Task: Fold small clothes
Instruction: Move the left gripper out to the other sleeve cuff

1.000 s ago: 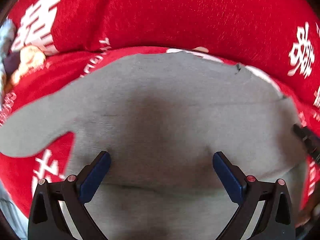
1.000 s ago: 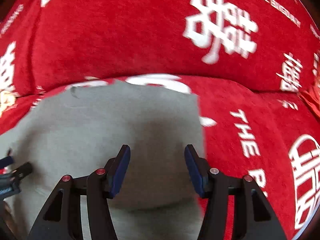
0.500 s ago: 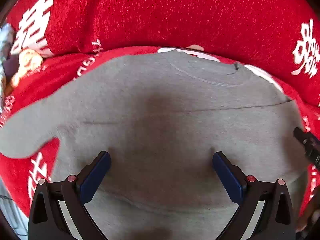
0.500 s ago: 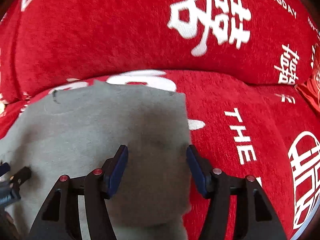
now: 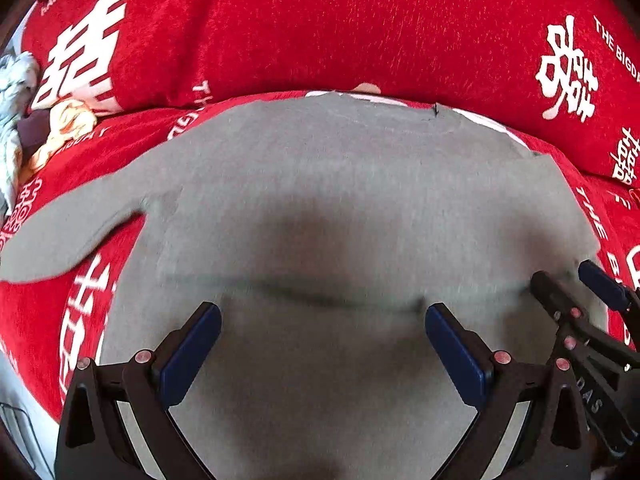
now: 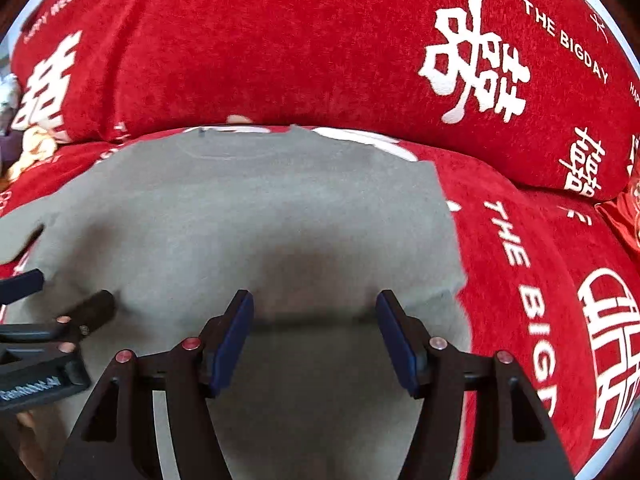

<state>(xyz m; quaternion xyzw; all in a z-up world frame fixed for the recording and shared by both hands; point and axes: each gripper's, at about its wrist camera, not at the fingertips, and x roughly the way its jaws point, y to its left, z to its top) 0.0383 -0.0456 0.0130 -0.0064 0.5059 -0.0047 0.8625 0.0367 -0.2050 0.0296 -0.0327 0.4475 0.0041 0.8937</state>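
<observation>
Plush red sofa [image 5: 320, 32], flat grey sweatshirt [image 5: 340, 184]

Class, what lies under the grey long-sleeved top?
The grey long-sleeved top lies flat on a red plush cover with white lettering. White print disappears beneath its neckline; anything else under it is hidden.

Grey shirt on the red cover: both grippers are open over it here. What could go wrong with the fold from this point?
1. The left sleeve lies spread out on the red cover; folding the grey shirt now may leave it sticking out.
2. A crease runs across the cloth just ahead of the right gripper; a pinch there could take several layers at once.
3. The left gripper is close beside the right one, so their jaws might collide.
</observation>
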